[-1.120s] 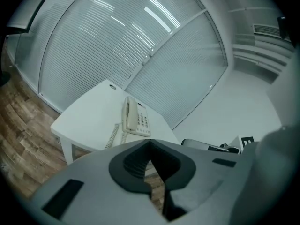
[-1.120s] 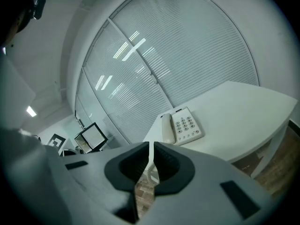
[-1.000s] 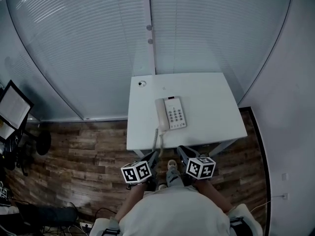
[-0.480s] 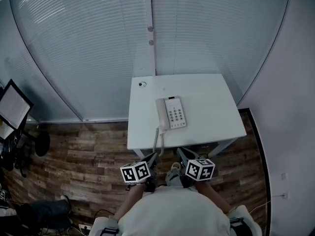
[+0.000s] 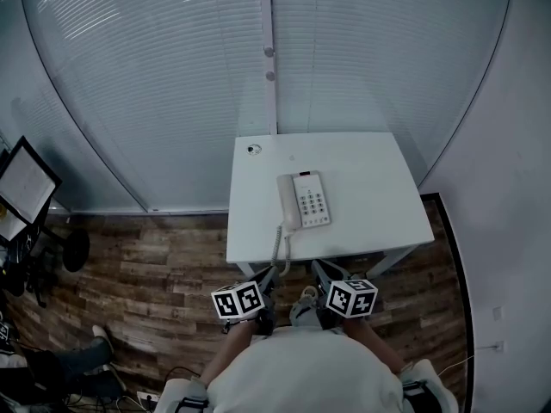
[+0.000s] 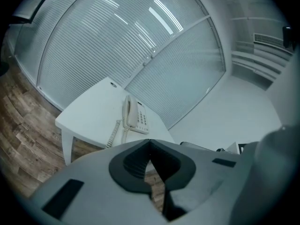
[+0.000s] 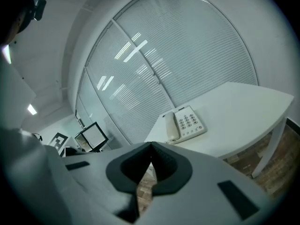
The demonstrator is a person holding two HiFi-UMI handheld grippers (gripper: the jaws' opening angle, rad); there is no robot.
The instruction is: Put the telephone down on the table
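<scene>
Left gripper [image 5: 265, 275], right gripper [image 5: 317, 272]: side by side, 6 o'clock of table [image 5: 379, 179], angled slightly down, both closed, empty; right's jaws just closed | telephone [image 5: 303, 200]: flat at table centre | blinds [image 5: 172, 76] 12 o'clock, wood floor [image 5: 155, 265].

White corded telephone [image 5: 303, 200] lay flat near middle of white table [image 5: 370, 179], keypad facing up. Handset [image 5: 287, 203] rested in cradle along keypad's left side. Coiled cord [image 5: 279, 246] trailed from handset toward table's near edge.

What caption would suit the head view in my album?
White telephone on a small table; left gripper and right gripper, both shut, held short of it.
</scene>
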